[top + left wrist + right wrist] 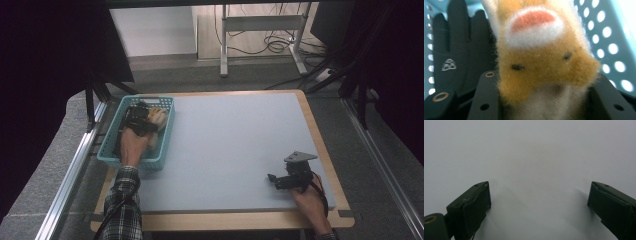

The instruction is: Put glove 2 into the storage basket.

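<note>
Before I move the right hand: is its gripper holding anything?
No, the right gripper has its jaws spread wide with just bare table between them.

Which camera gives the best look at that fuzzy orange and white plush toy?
The left gripper view: the fuzzy orange and white plush toy sits close up between the left tool's jaws, its fur and pink patch clear. The high view shows it small inside the light blue plastic basket. The right gripper view faces bare table.

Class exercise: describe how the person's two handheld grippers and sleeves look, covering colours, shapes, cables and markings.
Both grippers are black. The right gripper carries a grey three-cornered plate; its fingers are blocky. The left gripper has brass-ringed holes. The left sleeve is dark plaid, with a black cable along it.
</note>
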Motion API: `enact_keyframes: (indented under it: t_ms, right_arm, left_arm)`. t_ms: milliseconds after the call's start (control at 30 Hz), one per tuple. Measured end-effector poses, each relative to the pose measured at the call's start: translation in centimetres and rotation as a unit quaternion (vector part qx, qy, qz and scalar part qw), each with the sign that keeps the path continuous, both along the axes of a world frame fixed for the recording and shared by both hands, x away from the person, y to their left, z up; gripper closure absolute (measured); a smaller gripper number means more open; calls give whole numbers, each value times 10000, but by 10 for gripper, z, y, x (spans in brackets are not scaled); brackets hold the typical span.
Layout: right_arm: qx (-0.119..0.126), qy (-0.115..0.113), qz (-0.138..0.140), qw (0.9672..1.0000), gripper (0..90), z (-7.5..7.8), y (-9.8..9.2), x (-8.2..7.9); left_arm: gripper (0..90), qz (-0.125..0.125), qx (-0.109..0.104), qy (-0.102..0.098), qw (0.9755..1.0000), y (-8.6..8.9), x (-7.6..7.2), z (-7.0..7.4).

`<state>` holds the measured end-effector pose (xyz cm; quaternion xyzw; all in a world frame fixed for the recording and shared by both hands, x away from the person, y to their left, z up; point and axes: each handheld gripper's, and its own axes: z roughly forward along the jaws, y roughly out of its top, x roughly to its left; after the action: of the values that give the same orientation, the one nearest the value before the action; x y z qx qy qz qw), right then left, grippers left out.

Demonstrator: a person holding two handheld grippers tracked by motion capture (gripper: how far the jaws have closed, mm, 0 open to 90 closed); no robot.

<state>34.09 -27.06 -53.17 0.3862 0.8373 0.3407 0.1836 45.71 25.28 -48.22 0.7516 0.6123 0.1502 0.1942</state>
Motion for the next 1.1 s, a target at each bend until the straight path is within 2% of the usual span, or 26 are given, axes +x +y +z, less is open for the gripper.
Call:
enact_keyframes:
  t_ms: [367, 467, 567, 633, 667, 700, 733, 767, 800, 833, 967, 1067, 1100]
  right_arm:
    - [5, 0, 5, 10000, 46, 0, 0, 0]
    - [6, 0, 5, 10000, 47, 0, 0, 0]
    - [7, 2, 8, 10000, 47, 0, 0, 0]
    - [8, 3, 8, 10000, 47, 0, 0, 0]
    - [8, 2, 8, 10000, 47, 0, 0, 0]
    - [7, 2, 7, 10000, 47, 0, 0, 0]
    - [7, 2, 7, 10000, 47, 0, 0, 0]
    - [6, 2, 8, 10000, 47, 0, 0, 0]
    - [7, 4, 7, 10000, 47, 0, 0, 0]
    - [7, 4, 7, 10000, 47, 0, 0, 0]
    - [3, 5, 6, 10000, 47, 0, 0, 0]
    - [2, 5, 6, 10000, 47, 0, 0, 0]
    - [0, 3, 6, 10000, 47, 0, 0, 0]
  left_arm:
    - [490, -127, 52, 401, 9991, -10, 14, -18]
    - [417, -221, 188, 464, 9985, -12, 16, -20]
    - [311, -81, 218, 590, 9980, -10, 18, -21]
    - [209, 13, 70, 687, 9976, -4, 17, -22]
    - [183, 44, -137, 678, 9976, 0, 16, -22]
    - [113, 84, -390, 618, 9973, 2, 15, -21]
    - [76, 48, -552, 606, 9966, 4, 14, -18]
    - [71, 1, -594, 570, 9966, 4, 12, -14]
    - [58, -48, -507, 533, 9973, 4, 10, -9]
    - [53, -48, -507, 533, 9973, 4, 10, -9]
    - [119, -156, -528, 105, 9984, 10, 0, 20]
    - [304, -134, -379, -116, 9991, 15, -7, 32]
    - [415, -110, -269, -140, 9995, 17, -8, 34]
